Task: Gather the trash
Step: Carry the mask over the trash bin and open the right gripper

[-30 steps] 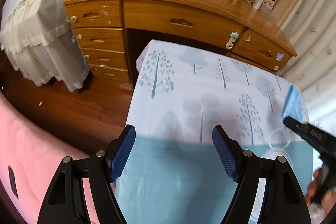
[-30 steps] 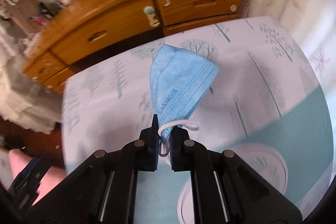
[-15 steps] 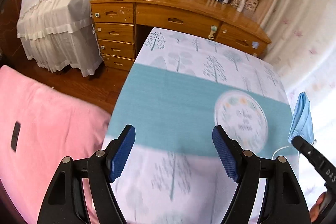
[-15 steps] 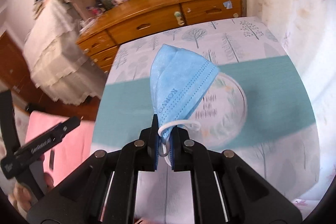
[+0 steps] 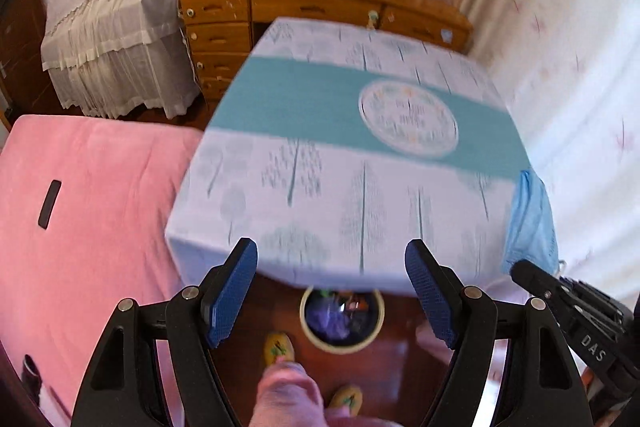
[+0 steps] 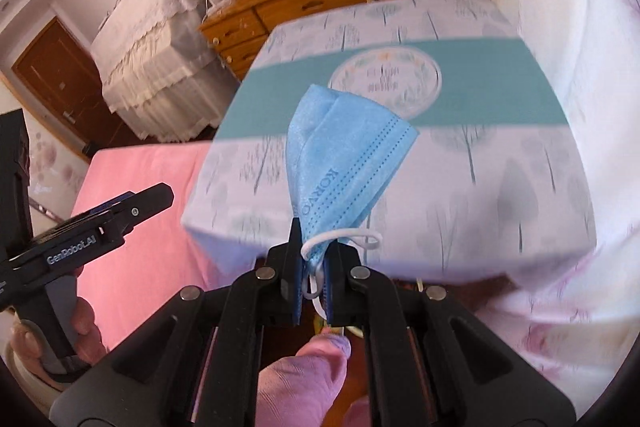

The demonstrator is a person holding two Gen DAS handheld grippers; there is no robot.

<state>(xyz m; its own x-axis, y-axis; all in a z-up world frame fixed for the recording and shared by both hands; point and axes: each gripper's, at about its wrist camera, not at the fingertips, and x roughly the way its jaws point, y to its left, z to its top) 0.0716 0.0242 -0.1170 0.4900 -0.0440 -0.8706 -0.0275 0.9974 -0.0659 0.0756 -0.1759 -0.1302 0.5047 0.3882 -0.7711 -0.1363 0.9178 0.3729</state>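
My right gripper [image 6: 312, 247] is shut on a folded blue face mask [image 6: 344, 163], pinching its lower corner and white ear loop; the mask stands up over the table's near edge. The same mask [image 5: 530, 219] shows at the right in the left wrist view, above the right gripper [image 5: 520, 269]. My left gripper [image 5: 332, 287] stands open with nothing between its blue pads [image 5: 230, 291]. Below it on the wooden floor sits a round trash bin [image 5: 342, 319] holding purple and dark litter, partly under the table's edge. The left gripper [image 6: 160, 197] also appears in the right wrist view, in a hand.
A table under a tree-print cloth with a teal band [image 5: 360, 155] fills the middle, a round patterned plate [image 5: 408, 121] on it. A pink bed [image 5: 80, 207] lies left, a wooden desk with drawers [image 5: 320, 7] behind, curtains [image 5: 568, 67] right. A person's leg and yellow slippers [image 5: 280, 347] are below.
Both grippers have pulled back from over the table to beyond its near edge and risen. The bin, floor and slippers have come into view. The mask stays pinched in the right gripper.
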